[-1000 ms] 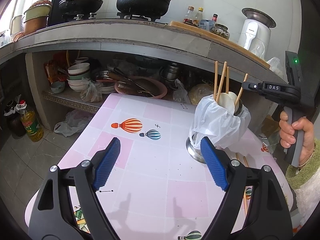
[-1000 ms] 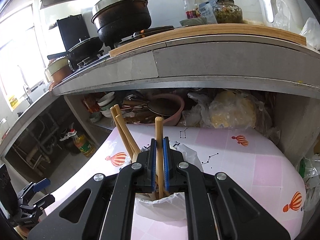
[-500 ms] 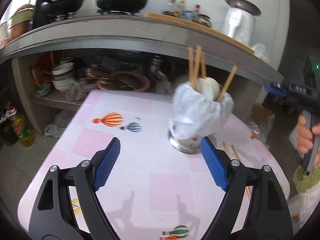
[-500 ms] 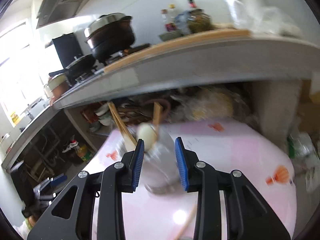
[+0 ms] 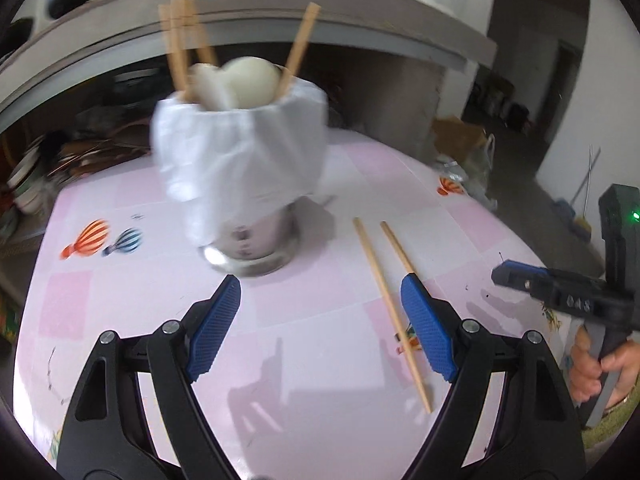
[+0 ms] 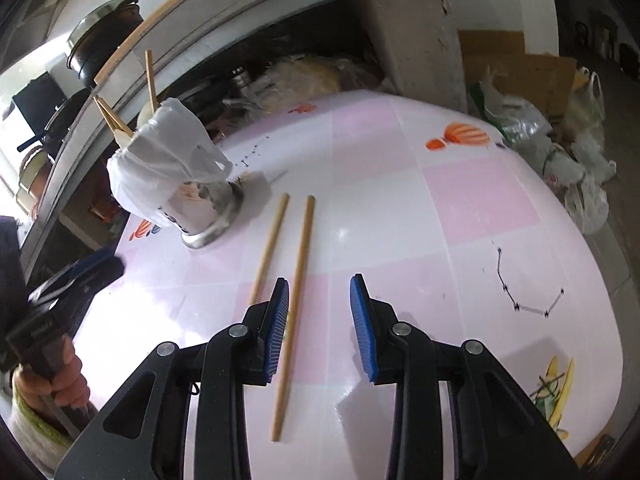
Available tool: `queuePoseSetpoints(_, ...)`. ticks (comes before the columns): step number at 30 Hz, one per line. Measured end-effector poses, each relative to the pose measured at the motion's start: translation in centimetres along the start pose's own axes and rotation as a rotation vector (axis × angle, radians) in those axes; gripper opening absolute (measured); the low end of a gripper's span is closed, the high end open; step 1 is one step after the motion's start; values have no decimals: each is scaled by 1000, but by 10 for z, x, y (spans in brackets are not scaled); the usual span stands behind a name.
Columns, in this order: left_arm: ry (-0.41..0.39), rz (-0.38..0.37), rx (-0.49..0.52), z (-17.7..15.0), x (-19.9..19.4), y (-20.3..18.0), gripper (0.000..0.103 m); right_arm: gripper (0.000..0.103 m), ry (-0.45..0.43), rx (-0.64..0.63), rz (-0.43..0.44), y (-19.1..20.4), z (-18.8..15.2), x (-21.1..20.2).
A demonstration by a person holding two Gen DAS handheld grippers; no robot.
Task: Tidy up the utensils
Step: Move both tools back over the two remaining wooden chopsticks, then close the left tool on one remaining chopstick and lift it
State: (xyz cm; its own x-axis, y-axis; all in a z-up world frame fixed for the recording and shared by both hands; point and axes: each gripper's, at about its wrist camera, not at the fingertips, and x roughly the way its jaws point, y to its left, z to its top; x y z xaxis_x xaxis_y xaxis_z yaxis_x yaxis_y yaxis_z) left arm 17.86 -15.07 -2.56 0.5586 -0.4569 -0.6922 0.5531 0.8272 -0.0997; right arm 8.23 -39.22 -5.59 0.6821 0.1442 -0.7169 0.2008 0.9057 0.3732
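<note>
While hovering over the pink table (image 6: 460, 200), right gripper (image 6: 320, 332) partly spread after just opening — nothing pinched. 2 chopsticks (image 6: 298, 272) flat on the table beside the bag-lined metal holder (image 6: 188, 196). Left gripper (image 5: 320, 332) spread wide — empty.

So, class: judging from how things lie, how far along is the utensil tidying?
Done: several chopsticks and a spoon stand in the holder. In hand: nothing; right tool open over two loose chopsticks on the table. Left: both.
</note>
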Motion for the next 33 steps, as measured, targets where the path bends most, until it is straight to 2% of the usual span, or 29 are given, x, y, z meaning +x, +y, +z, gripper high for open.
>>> queuePoseSetpoints(9,90,10,48,21,66,-21,78,32,25,20,28,-11,-5,10)
queuePoseSetpoints(18,169,-5,77,45,115,-35,54,32,34,48,49,-19,-7,15)
queuePoseSetpoints(22,206,-25,103,48,131,-45,49,32,38,49,49,-20,-7,16)
queuePoseSetpoints(33,304,29,153,42,169,-61,24,32,36,47,50,-20,-6,16)
